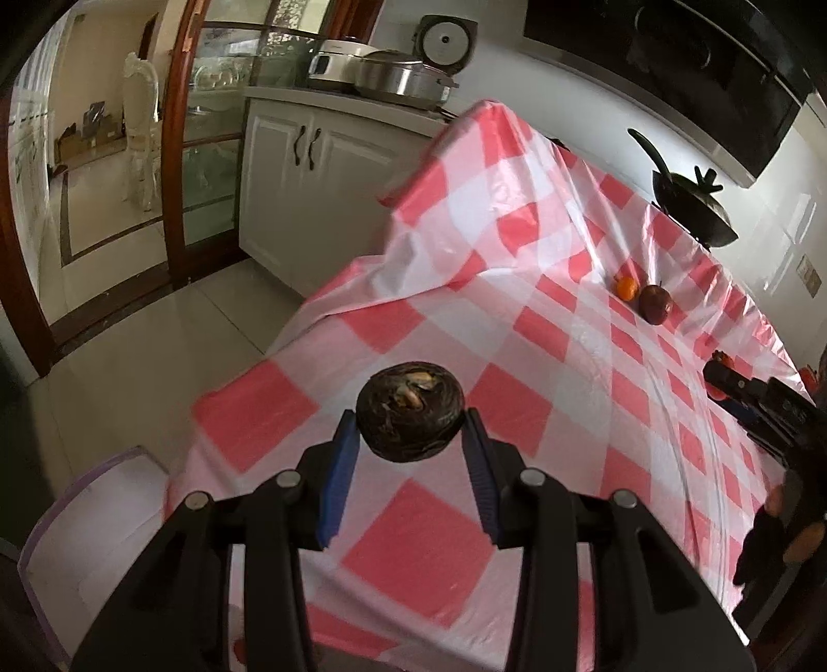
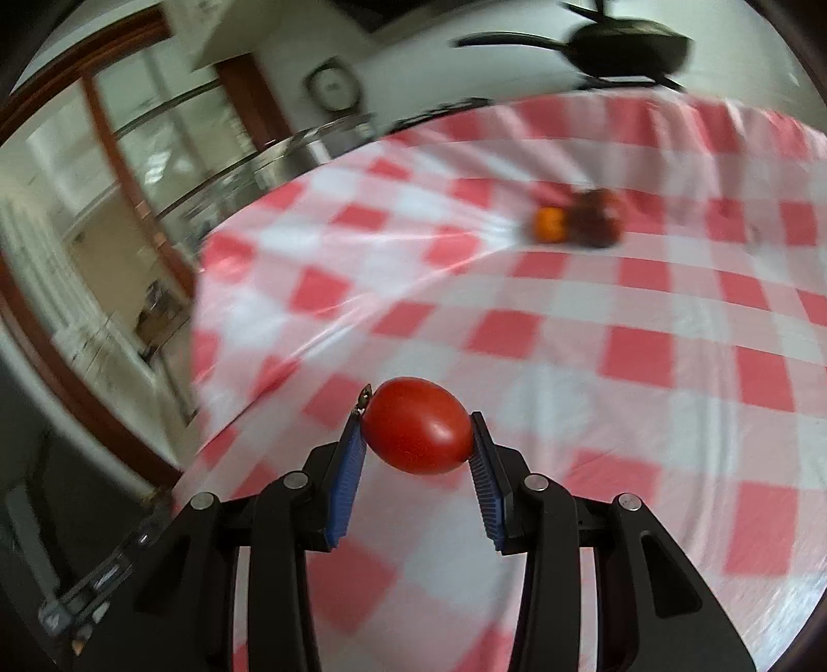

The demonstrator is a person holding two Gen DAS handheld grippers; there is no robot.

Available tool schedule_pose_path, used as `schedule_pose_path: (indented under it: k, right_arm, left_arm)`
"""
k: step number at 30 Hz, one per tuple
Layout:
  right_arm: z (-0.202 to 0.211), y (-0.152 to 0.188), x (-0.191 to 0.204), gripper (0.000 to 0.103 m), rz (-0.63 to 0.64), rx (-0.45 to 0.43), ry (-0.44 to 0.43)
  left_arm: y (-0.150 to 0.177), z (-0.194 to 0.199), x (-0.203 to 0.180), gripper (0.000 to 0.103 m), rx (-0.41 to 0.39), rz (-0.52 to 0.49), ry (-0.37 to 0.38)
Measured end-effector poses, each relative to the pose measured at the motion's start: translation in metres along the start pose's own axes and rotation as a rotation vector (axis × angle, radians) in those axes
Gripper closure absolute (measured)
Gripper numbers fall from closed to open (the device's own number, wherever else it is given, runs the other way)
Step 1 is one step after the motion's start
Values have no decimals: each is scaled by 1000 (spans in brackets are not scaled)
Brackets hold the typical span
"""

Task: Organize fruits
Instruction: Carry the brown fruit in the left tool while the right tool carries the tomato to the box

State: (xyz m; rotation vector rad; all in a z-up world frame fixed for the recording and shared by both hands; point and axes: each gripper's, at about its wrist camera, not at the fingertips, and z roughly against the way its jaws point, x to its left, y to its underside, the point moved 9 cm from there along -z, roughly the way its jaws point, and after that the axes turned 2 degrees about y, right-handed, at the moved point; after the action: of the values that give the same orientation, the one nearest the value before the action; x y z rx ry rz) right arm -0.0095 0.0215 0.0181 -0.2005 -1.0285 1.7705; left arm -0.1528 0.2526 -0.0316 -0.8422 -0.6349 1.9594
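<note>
My left gripper [image 1: 410, 413] is shut on a dark brown round fruit [image 1: 410, 411] and holds it above the pink checked tablecloth [image 1: 517, 310]. My right gripper [image 2: 417, 426] is shut on a red tomato [image 2: 417, 432] above the same cloth [image 2: 568, 336]. An orange [image 1: 626, 287] and a dark red apple [image 1: 655, 304] lie side by side, touching, far across the table; they also show blurred in the right wrist view, the orange [image 2: 550, 223] left of the apple [image 2: 597, 217]. The right gripper shows at the right edge of the left wrist view [image 1: 765, 403].
A black wok [image 1: 692, 204] stands at the table's far edge, also seen in the right wrist view [image 2: 628, 46]. White cabinets [image 1: 310, 170] with cookers [image 1: 393, 75] stand behind. A white box [image 1: 98, 522] sits low left beside the table. The tiled floor lies left.
</note>
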Motion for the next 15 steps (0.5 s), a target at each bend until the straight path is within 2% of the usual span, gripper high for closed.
schedule_pose_path:
  k: [7,15]
  right_arm:
    - [9,37,81,63,167,26,-68]
    - [11,92,161,63,358,77,-160]
  left_arm:
    - [10,22,37,62,-10,10,-29]
    - [40,35,97,62,27,70,-90]
